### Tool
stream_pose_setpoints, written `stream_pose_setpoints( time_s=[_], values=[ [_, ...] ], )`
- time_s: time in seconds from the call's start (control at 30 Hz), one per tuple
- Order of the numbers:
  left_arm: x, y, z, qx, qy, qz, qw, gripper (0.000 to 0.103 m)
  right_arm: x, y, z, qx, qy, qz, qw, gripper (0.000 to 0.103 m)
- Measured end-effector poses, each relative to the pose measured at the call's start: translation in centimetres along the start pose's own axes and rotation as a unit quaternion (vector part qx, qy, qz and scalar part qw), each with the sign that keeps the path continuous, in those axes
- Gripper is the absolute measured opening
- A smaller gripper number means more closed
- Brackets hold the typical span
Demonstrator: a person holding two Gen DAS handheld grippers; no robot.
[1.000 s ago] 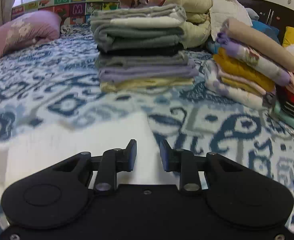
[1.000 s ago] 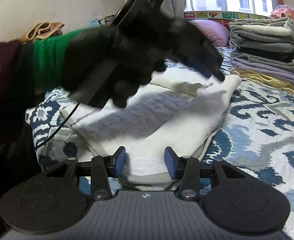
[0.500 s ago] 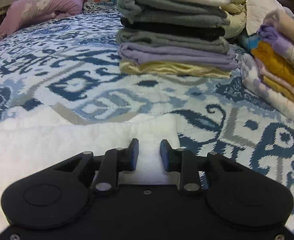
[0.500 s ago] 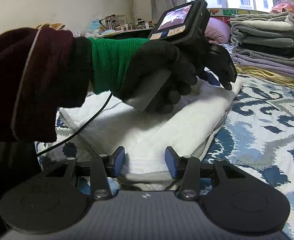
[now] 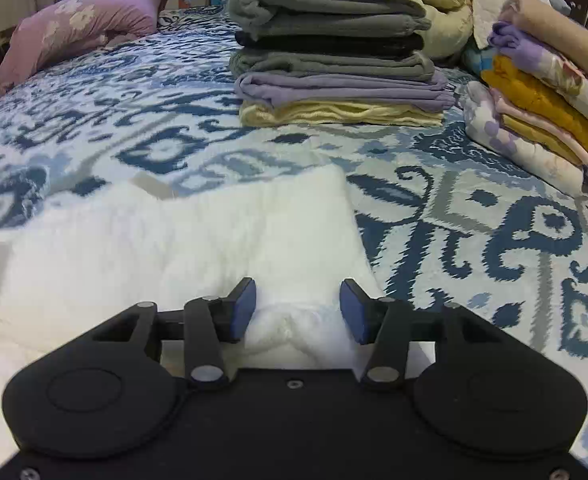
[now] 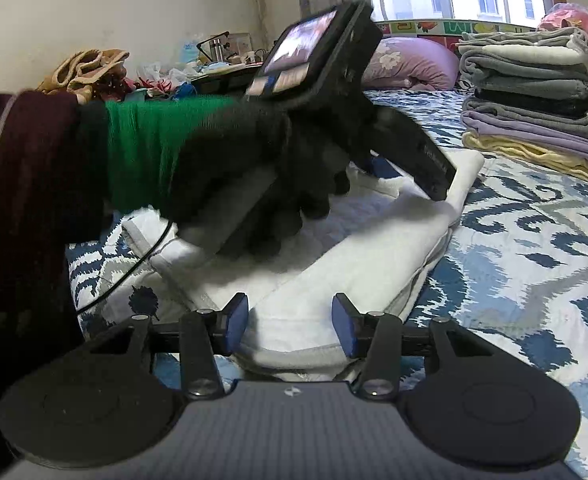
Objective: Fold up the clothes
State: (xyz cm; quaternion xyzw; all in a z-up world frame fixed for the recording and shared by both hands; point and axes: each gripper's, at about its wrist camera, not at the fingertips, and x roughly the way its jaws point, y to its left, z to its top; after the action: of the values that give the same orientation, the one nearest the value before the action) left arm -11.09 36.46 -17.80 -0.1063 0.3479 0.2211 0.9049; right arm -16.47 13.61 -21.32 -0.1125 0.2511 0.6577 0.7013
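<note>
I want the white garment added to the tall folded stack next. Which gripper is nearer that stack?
Left. The left gripper is over the white garment's far end, facing the stack. The right gripper is at the near end, farther back.

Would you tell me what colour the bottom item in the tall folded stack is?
Pale yellow; the bottom item lies under a lavender one, clearest in the left wrist view.

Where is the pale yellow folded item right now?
The pale yellow item lies at the bottom of the folded stack on the bed, straight beyond the white garment, under a lilac layer.
</note>
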Motion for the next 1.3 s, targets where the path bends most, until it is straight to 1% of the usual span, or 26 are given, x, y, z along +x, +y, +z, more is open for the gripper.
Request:
stream_pose_setpoints(
  time_s=[0.07,0.1,0.2,0.27,0.3,0.33,0.4,0.47,0.53,0.6,0.7,0.8,0.83,0.9,0.93,1.07,1.17,1.27,1.3],
  values=[
    [-1.6,0.4,0.1,0.003,-0.010,0.005,0.9999,0.050,-0.5,0.3,0.3,-0.005,0.000,0.008,1.000,0.050],
    [-2.7,1.1,0.0,-0.009,-0.022,0.004,0.9997,0.051,-1.1,0.4,0.5,-0.009,-0.003,0.016,1.000,0.050],
    [-5.8,4.2,-0.7,-0.063,-0.044,-0.007,0.9970,0.060,-3.6,0.4,0.9,-0.012,-0.024,0.045,0.999,0.050],
    [-7.7,6.2,-1.4,-0.097,-0.058,-0.018,0.9934,0.065,-5.1,-0.6,1.0,0.006,-0.038,0.067,0.997,0.050],
    [-8.4,7.0,-1.7,-0.111,-0.063,-0.022,0.9916,0.070,-5.7,-1.4,1.0,0.017,-0.046,0.070,0.996,0.050],
    [-9.0,7.7,-2.1,-0.123,-0.066,-0.022,0.9900,0.077,-6.3,-2.3,1.1,0.029,-0.054,0.071,0.996,0.049],
    [-9.7,9.2,-2.8,-0.152,-0.067,-0.019,0.9860,0.081,-6.3,-4.6,1.6,0.069,-0.075,0.051,0.993,0.050],
    [-9.8,10.8,-3.6,-0.187,-0.061,-0.019,0.9802,0.082,-5.8,-6.6,2.3,0.110,-0.091,0.036,0.989,0.049],
    [-9.2,12.5,-4.3,-0.232,-0.056,-0.022,0.9709,0.082,-4.8,-8.4,3.1,0.140,-0.099,0.025,0.985,0.041],
    [-8.7,14.1,-5.1,-0.277,-0.052,-0.029,0.9590,0.082,-3.9,-9.5,3.7,0.155,-0.101,0.016,0.983,0.040],
    [-8.2,16.0,-5.7,-0.334,-0.065,-0.039,0.9396,0.082,-1.7,-10.0,5.1,0.151,-0.097,0.013,0.984,0.039],
    [-7.5,17.8,-6.0,-0.388,-0.073,-0.062,0.9167,0.082,0.6,-10.6,6.2,0.143,-0.087,0.018,0.986,0.037],
    [-7.3,18.2,-5.8,-0.395,-0.075,-0.066,0.9133,0.081,1.3,-11.1,6.5,0.148,-0.083,0.020,0.985,0.037],
    [-6.9,18.8,-5.4,-0.405,-0.080,-0.073,0.9078,0.081,2.2,-12.2,6.8,0.176,-0.079,0.036,0.981,0.037],
    [-7.0,19.0,-5.2,-0.404,-0.085,-0.070,0.9082,0.080,2.7,-12.7,6.9,0.190,-0.078,0.044,0.978,0.037],
    [-7.5,19.9,-4.3,-0.398,-0.102,-0.059,0.9098,0.079,4.5,-13.1,7.2,0.198,-0.057,0.064,0.976,0.037],
    [-7.2,21.0,-3.9,-0.392,-0.092,-0.056,0.9134,0.078,5.6,-13.4,7.5,0.200,-0.046,0.072,0.976,0.037],
    [-7.8,21.7,-3.3,-0.380,-0.086,-0.048,0.9198,0.076,5.7,-14.2,8.0,0.204,-0.051,0.071,0.975,0.037],
    [-8.3,21.8,-3.1,-0.377,-0.085,-0.045,0.9214,0.076,5.9,-14.6,8.0,0.215,-0.052,0.072,0.973,0.037]
  ],
)
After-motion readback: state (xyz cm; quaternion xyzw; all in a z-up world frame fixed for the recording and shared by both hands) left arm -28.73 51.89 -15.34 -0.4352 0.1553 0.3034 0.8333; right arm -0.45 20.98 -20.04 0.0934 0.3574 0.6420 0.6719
